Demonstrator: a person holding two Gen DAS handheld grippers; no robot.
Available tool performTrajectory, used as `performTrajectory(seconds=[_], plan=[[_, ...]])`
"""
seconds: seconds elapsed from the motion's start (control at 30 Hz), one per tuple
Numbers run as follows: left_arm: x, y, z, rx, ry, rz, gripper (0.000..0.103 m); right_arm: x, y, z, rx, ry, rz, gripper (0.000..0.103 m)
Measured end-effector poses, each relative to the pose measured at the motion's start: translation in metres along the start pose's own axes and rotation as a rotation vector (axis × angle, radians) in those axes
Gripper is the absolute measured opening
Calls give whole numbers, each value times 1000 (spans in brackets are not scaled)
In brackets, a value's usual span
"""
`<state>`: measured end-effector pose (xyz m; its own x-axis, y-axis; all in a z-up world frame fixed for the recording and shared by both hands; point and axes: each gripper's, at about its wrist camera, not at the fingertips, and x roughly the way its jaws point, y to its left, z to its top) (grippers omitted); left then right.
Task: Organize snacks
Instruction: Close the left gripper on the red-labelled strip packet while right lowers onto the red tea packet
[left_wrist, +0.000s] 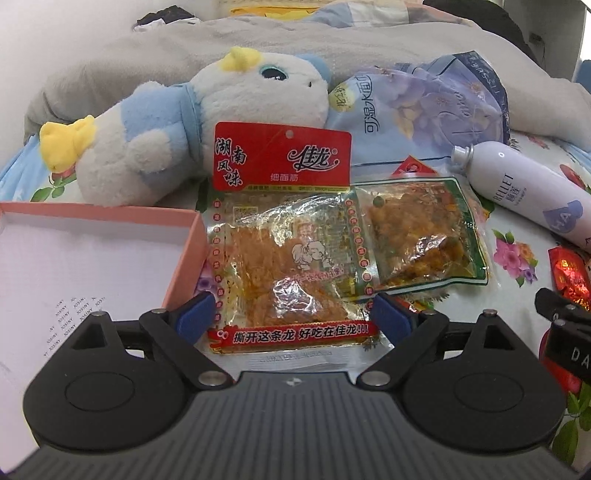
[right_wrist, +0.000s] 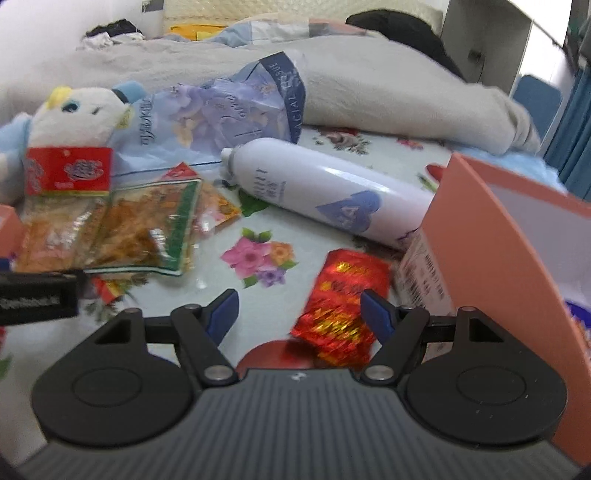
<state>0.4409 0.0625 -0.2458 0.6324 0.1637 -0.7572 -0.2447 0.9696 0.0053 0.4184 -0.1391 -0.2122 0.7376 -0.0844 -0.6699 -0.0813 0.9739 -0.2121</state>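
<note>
Red-headed clear snack packet (left_wrist: 284, 236) between spread left tongs (left_wrist: 293, 317), crinkled red foil packet (right_wrist: 343, 302) between spread right tongs (right_wrist: 299, 314)

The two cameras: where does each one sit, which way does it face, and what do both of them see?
Left wrist: sits on the left gripper, facing forward and down at the red-header snack pack beside the pink box; its own open blue-tipped fingers show, plus part of the right gripper at the right edge.
Right wrist: sits on the right gripper, facing forward and down at the red foil packet; its open fingers show.
Shared: the snack pack, plush toy, white bottle, tissue pack.
</note>
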Motion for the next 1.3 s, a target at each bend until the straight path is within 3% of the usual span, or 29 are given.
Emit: performTrajectory(seconds=[0.23, 0.3, 0.37, 0.73, 0.77, 1.3], plan=[[-2, 0, -5, 11, -9, -17, 89, 9, 0, -5, -5, 14, -2, 69], [-4, 1, -7, 15, -11, -20, 84, 8, -2, -6, 6, 15, -8, 65], [-5, 1, -8, 16, -12, -30, 80, 6, -2, -6, 12, 21, -17, 52], [-28, -1, -28, 64, -21, -57, 67, -25, 2, -23, -15, 40, 36, 49], [-31, -1, -31, 65, -20, -59, 66, -29, 3, -26, -21, 43, 48, 38], [-110, 1, -91, 46, 26, -140, 57, -103, 4, -78, -119, 67, 149, 38]])
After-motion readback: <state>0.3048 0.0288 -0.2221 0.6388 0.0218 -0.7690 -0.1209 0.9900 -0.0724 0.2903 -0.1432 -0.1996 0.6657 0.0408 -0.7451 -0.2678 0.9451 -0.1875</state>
